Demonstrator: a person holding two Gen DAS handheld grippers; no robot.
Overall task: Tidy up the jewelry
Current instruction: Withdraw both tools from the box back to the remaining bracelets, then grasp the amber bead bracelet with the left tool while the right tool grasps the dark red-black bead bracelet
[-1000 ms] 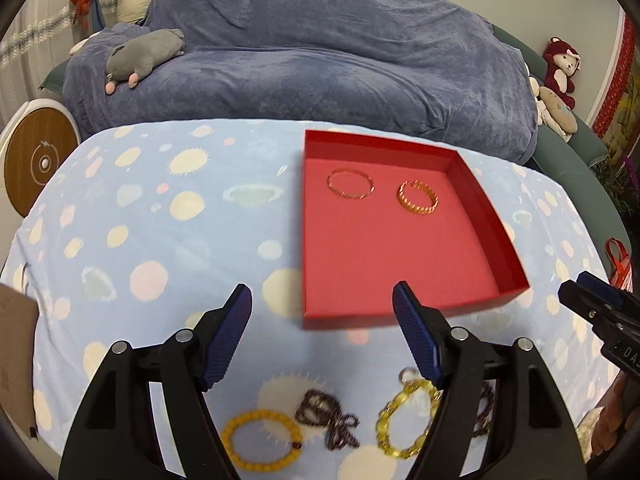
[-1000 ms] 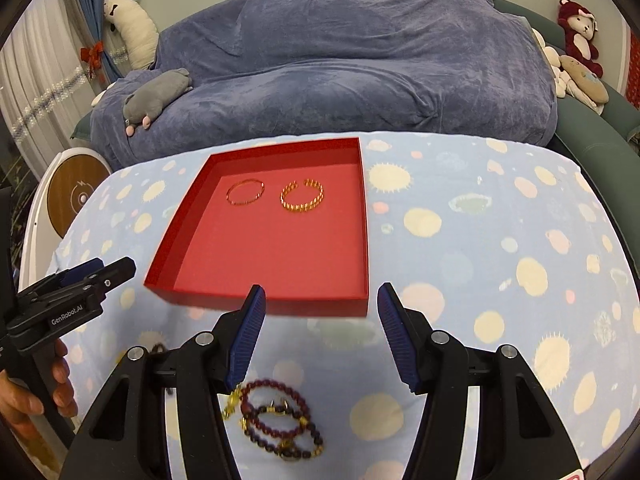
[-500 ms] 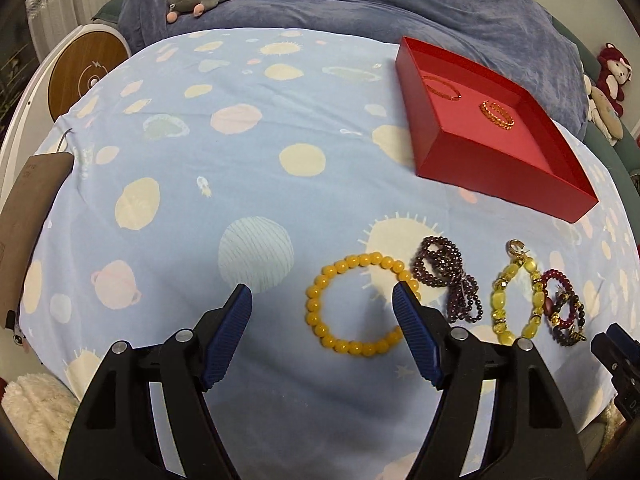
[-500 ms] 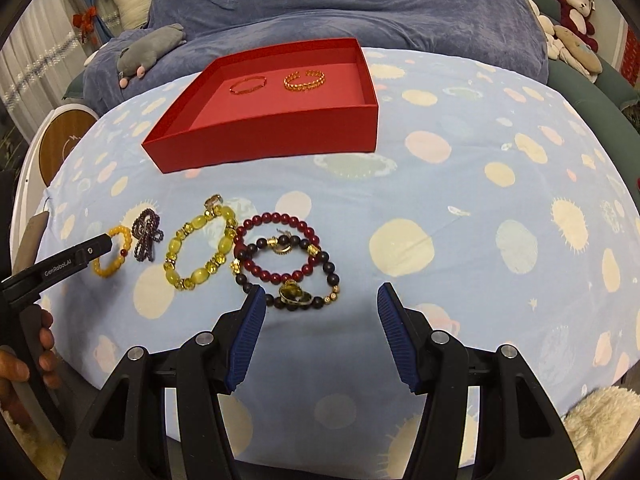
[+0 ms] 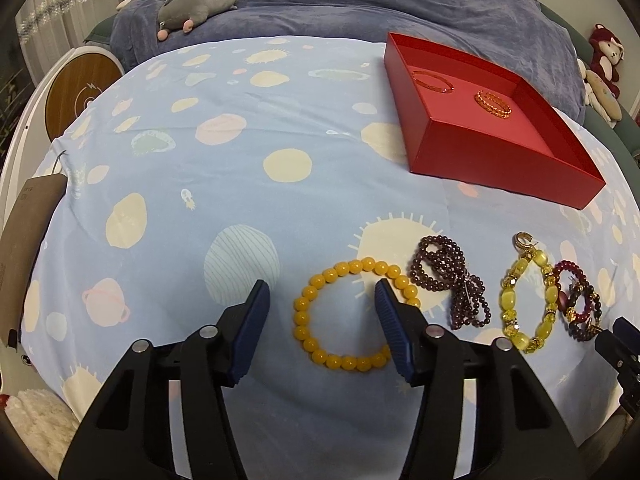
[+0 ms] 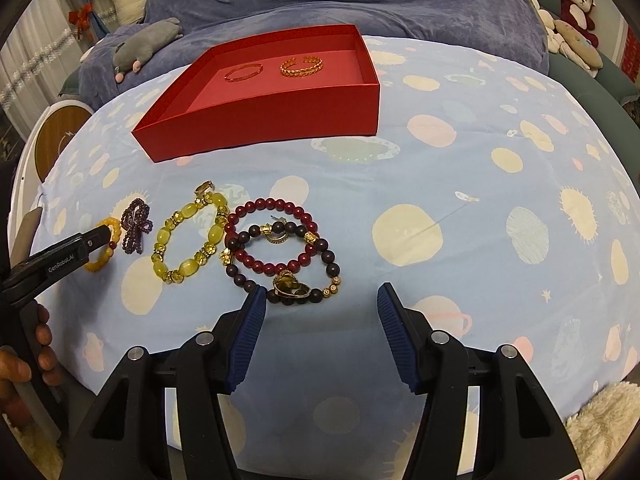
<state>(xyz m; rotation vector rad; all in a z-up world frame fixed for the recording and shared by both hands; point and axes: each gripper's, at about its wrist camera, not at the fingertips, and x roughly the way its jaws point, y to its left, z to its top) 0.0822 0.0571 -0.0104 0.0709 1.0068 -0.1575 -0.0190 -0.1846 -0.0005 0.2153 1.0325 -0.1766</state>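
A red tray [image 5: 500, 160] [image 6: 264, 120] on the spotted blue cloth holds a thin gold bangle [image 5: 433, 81] [image 6: 243, 72] and a gold chain bangle [image 5: 493, 104] [image 6: 301, 66]. In front of it lie an orange bead bracelet [image 5: 352, 314] [image 6: 105, 250], a purple bead bracelet [image 5: 450, 286] [image 6: 136, 224], a yellow stone bracelet [image 5: 528, 300] [image 6: 188, 240], and red [image 6: 272, 236] and dark bead bracelets [image 6: 296, 280]. My left gripper [image 5: 322, 292] is open over the orange bracelet, its right finger inside the ring. My right gripper [image 6: 322, 294] is open just right of the dark bracelet.
A blue-covered sofa [image 5: 360, 4] with a grey plush toy [image 5: 196, 6] stands behind the table. A round wooden-topped object [image 5: 76, 96] is at the far left. Plush toys [image 6: 572, 12] sit at the right. A fluffy white rug [image 6: 604, 428] lies below the table edge.
Both grippers have pulled back from the tray and dropped low toward the loose bracelets. The left one now stands over the orange bracelet; the right one has come closer to the dark bead bracelets.
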